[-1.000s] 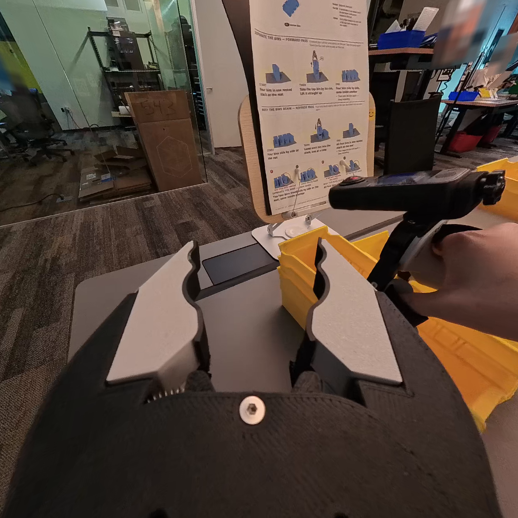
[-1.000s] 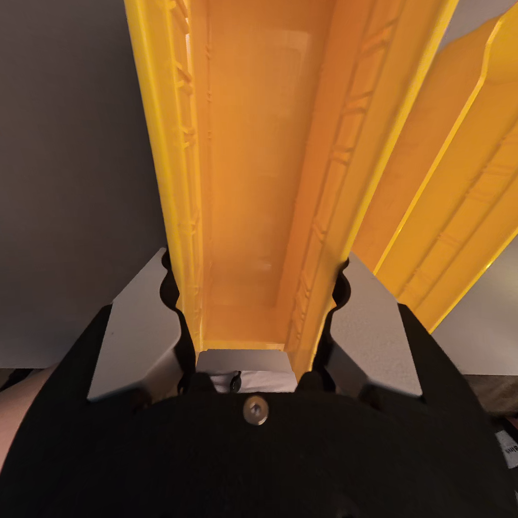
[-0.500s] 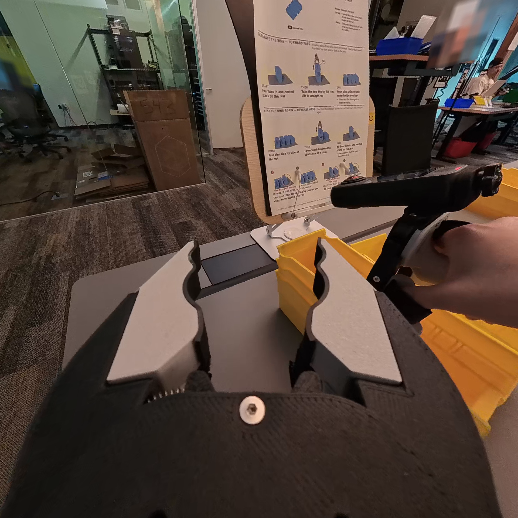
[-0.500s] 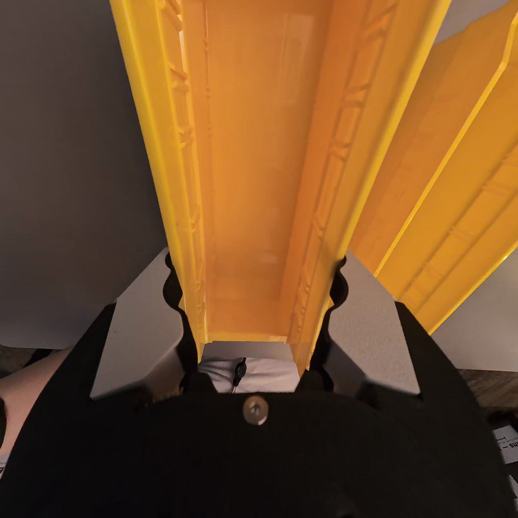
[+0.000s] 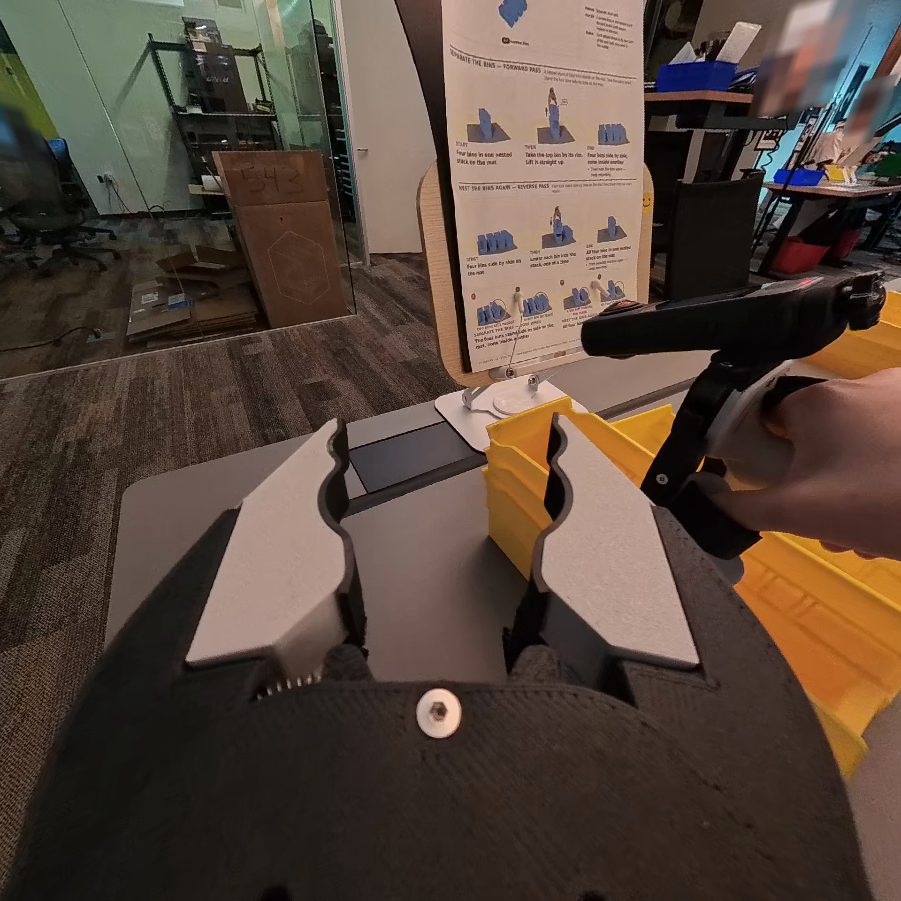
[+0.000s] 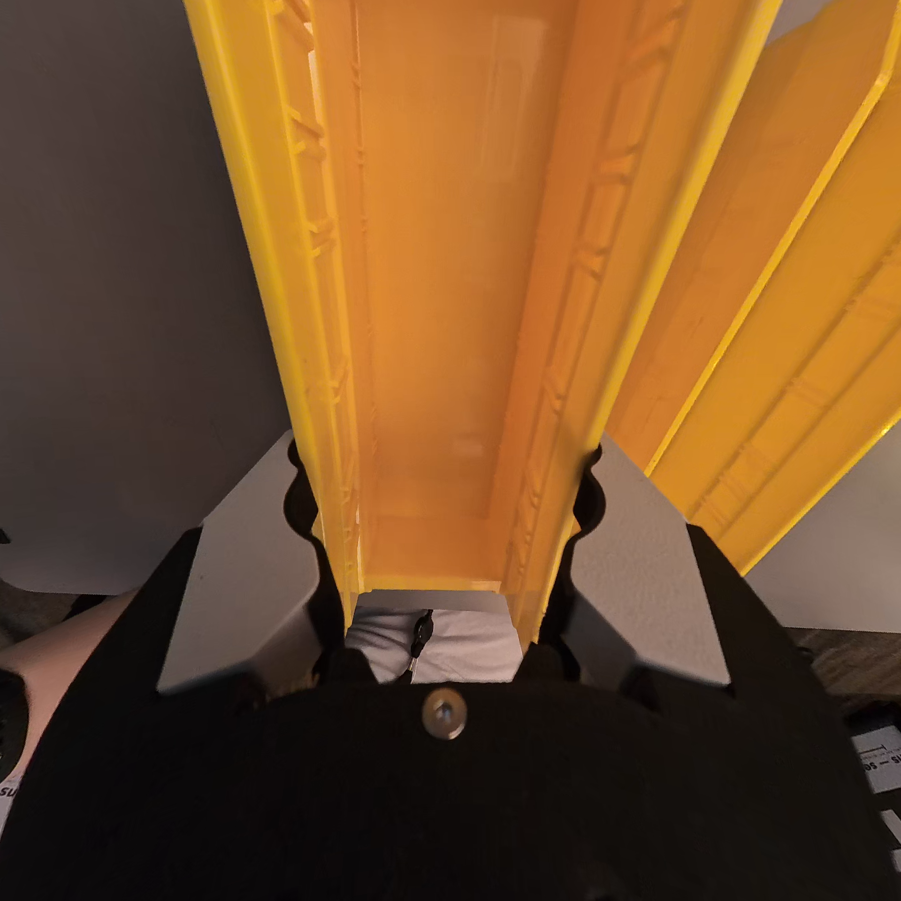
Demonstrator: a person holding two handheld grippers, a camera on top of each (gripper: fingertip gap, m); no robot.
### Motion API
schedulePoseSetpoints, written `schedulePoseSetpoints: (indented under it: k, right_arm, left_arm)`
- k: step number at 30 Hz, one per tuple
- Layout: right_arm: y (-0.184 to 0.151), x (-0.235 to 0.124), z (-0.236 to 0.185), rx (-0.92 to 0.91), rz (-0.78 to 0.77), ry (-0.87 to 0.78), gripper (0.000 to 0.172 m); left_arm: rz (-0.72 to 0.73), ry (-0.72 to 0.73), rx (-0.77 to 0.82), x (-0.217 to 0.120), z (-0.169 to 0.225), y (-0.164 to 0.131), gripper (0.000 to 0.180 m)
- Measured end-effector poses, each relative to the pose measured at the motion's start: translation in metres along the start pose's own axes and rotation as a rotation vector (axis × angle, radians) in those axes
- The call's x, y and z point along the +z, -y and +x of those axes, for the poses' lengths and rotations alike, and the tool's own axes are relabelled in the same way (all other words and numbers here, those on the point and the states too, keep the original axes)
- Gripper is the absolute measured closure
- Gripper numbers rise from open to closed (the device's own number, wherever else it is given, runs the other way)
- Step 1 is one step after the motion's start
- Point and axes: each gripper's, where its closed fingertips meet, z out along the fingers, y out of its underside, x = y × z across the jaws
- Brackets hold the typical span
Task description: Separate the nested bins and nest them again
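My right gripper (image 6: 444, 441) is shut on a yellow bin (image 6: 439, 244). Its two pads (image 6: 634, 512) press on the bin's long outer side walls near one end, and I look down into the bin's hollow. A second yellow bin (image 6: 790, 302) lies just to the right of it on the grey mat (image 6: 122, 244). My left gripper (image 5: 446, 424) is open and empty, hovering above the mat (image 5: 429, 560). A stack of nested yellow bins (image 5: 517, 482) stands just behind its right finger (image 5: 599, 536). The right gripper's black body (image 5: 731, 317) and the hand that holds it show to the right, above a yellow bin (image 5: 809, 634).
An instruction sheet on a wooden stand (image 5: 541, 195) stands at the mat's far edge on a white base (image 5: 492, 404). A dark panel (image 5: 414, 453) lies in front of it. Another yellow bin (image 5: 868, 341) sits at the far right. Carpet and a glass wall lie beyond the table.
The right gripper's pads have closed a little tighter on the bin's side walls and it has shifted slightly with the bin. The left gripper stays open and has barely moved.
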Motion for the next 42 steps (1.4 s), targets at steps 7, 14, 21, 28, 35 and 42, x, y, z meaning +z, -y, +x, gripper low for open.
schedulePoseSetpoints:
  k: [7,14,21,28,35,42]
  right_arm:
    - [0.0,-0.002,0.002,0.003,-0.002,0.001,0.063]
    - [0.0,-0.007,0.004,0.006,0.007,0.006,0.062]
    - [-0.002,-0.009,0.004,0.003,-0.001,0.019,0.061]
    - [0.002,-0.039,0.006,-0.009,0.047,0.016,0.062]
    - [-0.004,-0.11,0.027,-0.024,0.101,0.062,0.062]
    - [-0.02,-0.157,0.137,0.089,0.195,0.083,0.061]
  left_arm:
    - [0.003,0.001,-0.001,0.0,0.0,0.001,0.099]
    - [-0.001,0.0,-0.001,0.0,0.0,0.0,0.099]
    - [0.001,0.001,-0.004,0.0,0.0,0.0,0.099]
    - [0.0,0.002,-0.007,0.0,-0.001,0.0,0.099]
    - [0.0,0.004,-0.003,-0.001,-0.001,0.0,0.099]
    - [-0.007,0.006,-0.01,0.0,-0.003,-0.002,0.099]
